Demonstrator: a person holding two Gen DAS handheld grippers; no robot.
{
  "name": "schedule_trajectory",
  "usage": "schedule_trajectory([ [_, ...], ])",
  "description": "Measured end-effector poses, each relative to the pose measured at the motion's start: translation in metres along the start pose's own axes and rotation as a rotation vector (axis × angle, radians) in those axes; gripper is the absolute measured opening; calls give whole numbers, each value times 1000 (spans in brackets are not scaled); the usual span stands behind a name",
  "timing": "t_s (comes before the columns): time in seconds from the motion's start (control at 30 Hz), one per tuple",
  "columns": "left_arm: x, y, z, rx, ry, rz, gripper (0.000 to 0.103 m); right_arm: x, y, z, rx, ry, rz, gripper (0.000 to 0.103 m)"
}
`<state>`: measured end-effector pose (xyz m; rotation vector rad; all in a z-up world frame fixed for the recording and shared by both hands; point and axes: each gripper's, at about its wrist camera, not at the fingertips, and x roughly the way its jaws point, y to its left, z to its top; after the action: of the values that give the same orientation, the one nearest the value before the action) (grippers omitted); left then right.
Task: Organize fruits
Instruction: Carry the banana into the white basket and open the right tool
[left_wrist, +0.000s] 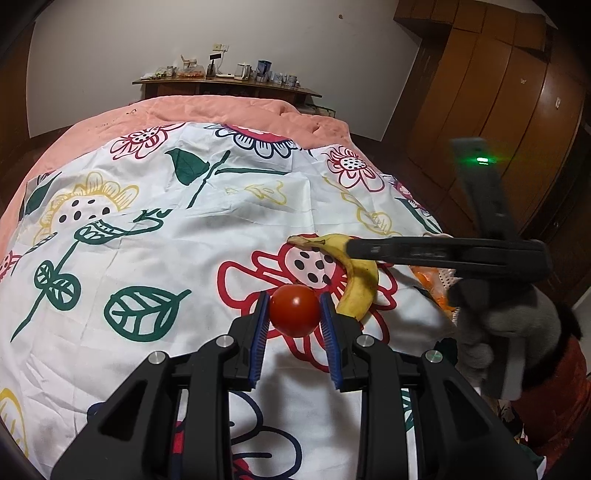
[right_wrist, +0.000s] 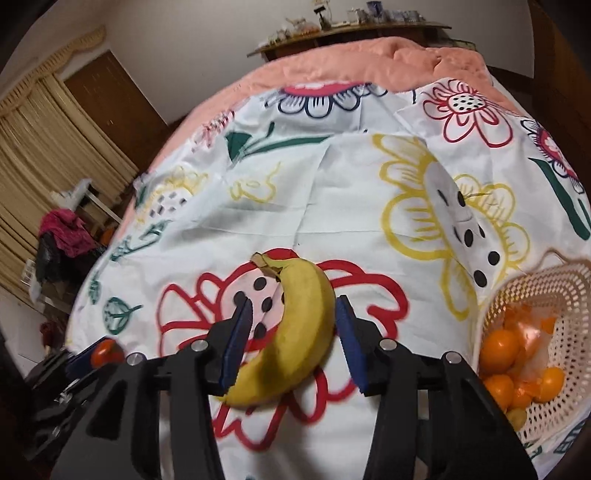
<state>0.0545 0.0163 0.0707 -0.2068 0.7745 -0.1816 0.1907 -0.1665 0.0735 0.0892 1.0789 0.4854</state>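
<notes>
My left gripper (left_wrist: 294, 300) is shut on a red tomato (left_wrist: 294, 312), held just above the flowered cloth (left_wrist: 166, 229). The same tomato (right_wrist: 105, 352) shows at the lower left of the right wrist view. A yellow banana (right_wrist: 295, 332) lies on the cloth between the blue pads of my right gripper (right_wrist: 293, 301). The jaws stand open, with a gap at the left pad (right_wrist: 236, 332). In the left wrist view the right gripper (left_wrist: 354, 248) reaches over the banana (left_wrist: 360, 284), held by a gloved hand (left_wrist: 509, 325). A pale mesh basket (right_wrist: 554, 284) with oranges (right_wrist: 498, 347) sits at the right.
The cloth covers a bed with a pink blanket (left_wrist: 221, 110) at its far end. Behind the bed is a wooden shelf (left_wrist: 225, 83) with jars and cups. A wooden wardrobe (left_wrist: 498, 92) stands to the right. Curtains (right_wrist: 44, 140) and a pile of clothes (right_wrist: 66, 229) are at the left.
</notes>
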Motion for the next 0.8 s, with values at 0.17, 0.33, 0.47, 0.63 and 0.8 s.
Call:
schedule_trajectory([
  [0.17, -1, 4, -1, -12, -5, -8, 28, 18, 20, 1, -99, 33, -137, 49],
  [0.33, -2, 5, -1, -15, -6, -11, 28, 29, 39, 0, -235, 50, -272, 45],
  [0.47, -2, 5, -1, -12, -12, -11, 28, 26, 39, -2, -258, 38, -298, 36],
  [0.63, -2, 4, -1, -12, -9, -6, 28, 4, 32, -6, -211, -29, -243, 33],
  [0.8, -4, -3, 2, 0, -13, -4, 28, -35, 17, -13, -127, -129, -179, 33],
])
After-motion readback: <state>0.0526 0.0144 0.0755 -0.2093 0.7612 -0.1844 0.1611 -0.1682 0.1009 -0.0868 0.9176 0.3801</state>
